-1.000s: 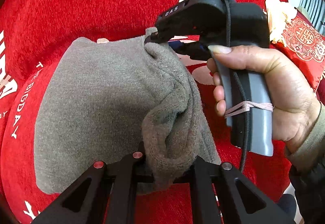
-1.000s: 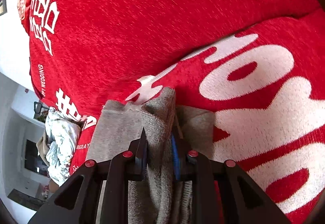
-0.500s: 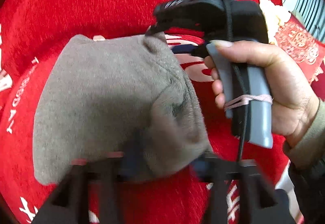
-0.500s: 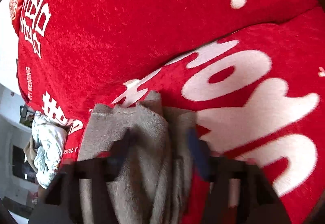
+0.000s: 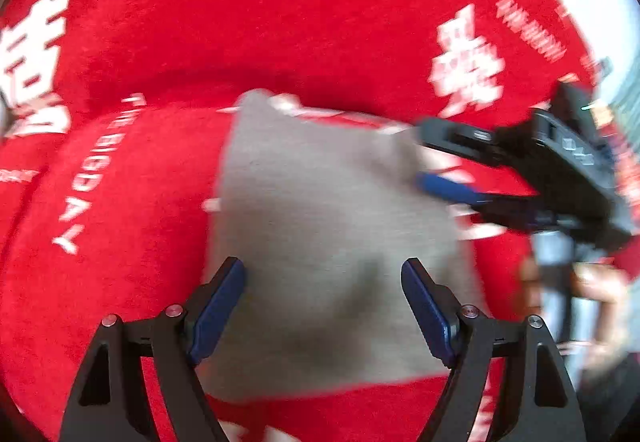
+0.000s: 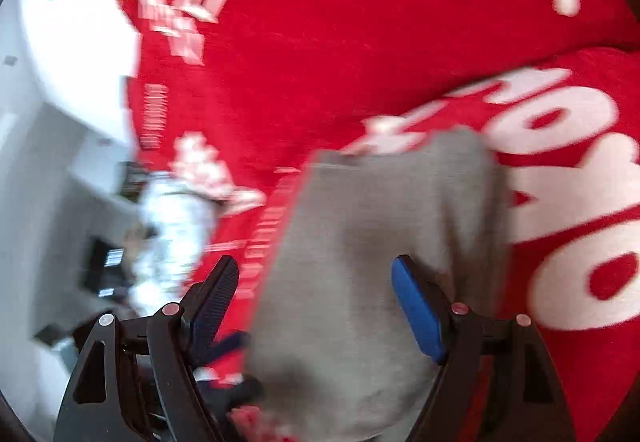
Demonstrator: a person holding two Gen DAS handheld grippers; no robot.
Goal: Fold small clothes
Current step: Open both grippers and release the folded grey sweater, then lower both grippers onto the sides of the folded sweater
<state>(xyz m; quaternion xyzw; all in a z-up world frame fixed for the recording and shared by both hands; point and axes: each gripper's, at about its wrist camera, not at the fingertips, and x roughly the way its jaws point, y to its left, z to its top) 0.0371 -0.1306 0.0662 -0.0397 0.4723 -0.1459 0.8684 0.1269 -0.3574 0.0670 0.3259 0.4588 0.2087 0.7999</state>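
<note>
Grey knitwear (image 5: pixel 328 234), a small folded garment, is lying flat on the red blanket (image 5: pixel 280 21) with white lettering, and neither claw is gripping it.

Going from left to right in the left wrist view, the left claw (image 5: pixel 322 306) is hanging over the near edge of the garment with its blue pads spread wide and nothing pressed between them. Further right, the right claw (image 5: pixel 420 157) is standing at the garment's far right corner, its jaws opening, and the person's hand (image 5: pixel 592 290) is holding its handle at the edge of the picture.

In the right wrist view the right claw (image 6: pixel 314 302) is showing the same: pads apart, the cloth below and between them but not pinched.

Judging from this, the fold just laid is being released and the step in hand is letting go. The next move is probably calling for clearing both claws without dragging the soft knit, then either pressing it flat or taking fresh corners for another fold.
</note>
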